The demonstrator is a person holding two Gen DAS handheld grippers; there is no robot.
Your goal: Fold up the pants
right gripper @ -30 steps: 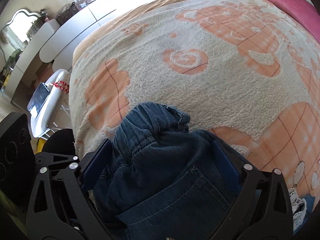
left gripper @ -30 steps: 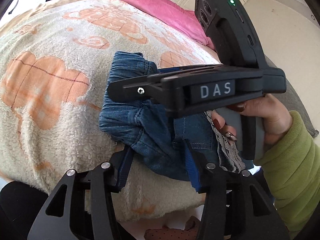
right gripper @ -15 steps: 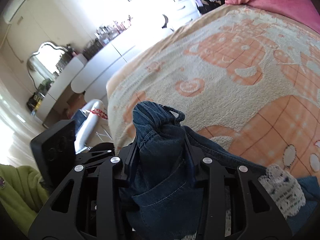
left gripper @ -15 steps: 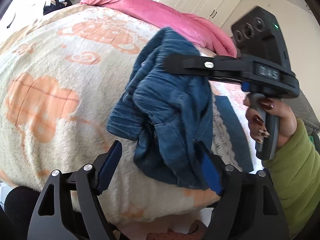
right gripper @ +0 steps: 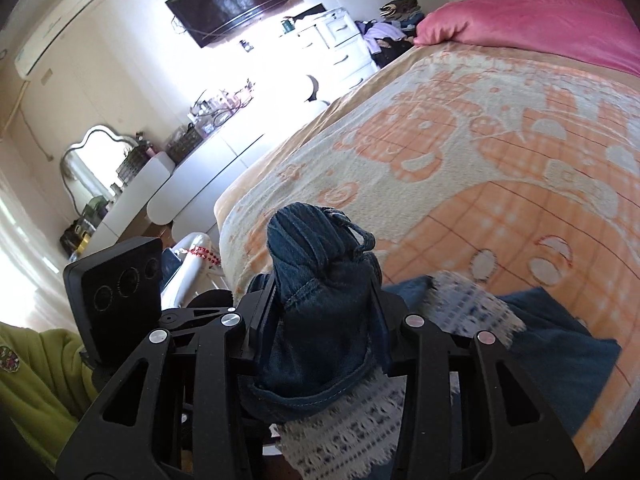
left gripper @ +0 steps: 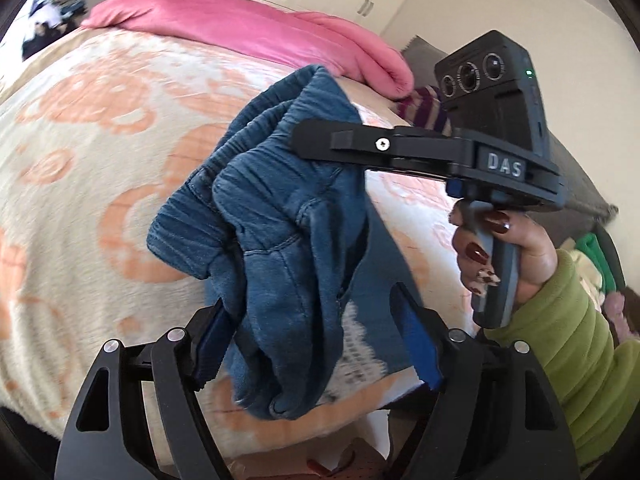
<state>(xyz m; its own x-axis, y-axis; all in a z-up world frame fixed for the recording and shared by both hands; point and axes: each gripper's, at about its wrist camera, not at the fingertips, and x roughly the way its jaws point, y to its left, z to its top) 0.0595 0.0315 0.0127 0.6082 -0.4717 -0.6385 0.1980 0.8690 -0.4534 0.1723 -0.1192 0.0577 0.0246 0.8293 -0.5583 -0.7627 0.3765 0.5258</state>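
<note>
The blue denim pants hang bunched in the air above the bed, their white lace trim dangling low. My right gripper comes in from the right, shut on the top of the bunch, with a hand on its grip. In the right wrist view the same gripper squeezes the pants between its pads, lace spilling below. My left gripper stands open beneath; the cloth hangs between its fingers, and the right blue pad is apart from it.
A fleecy cream and orange blanket covers the bed, with a pink quilt along its far side. A white dresser and a mirror stand beyond the bed's edge, below a wall television. A green sleeve fills the right.
The right gripper went from open around the pants to shut on them and lifted them off the blanket. The left gripper opened wider and the cloth now hangs loose between its fingers.
</note>
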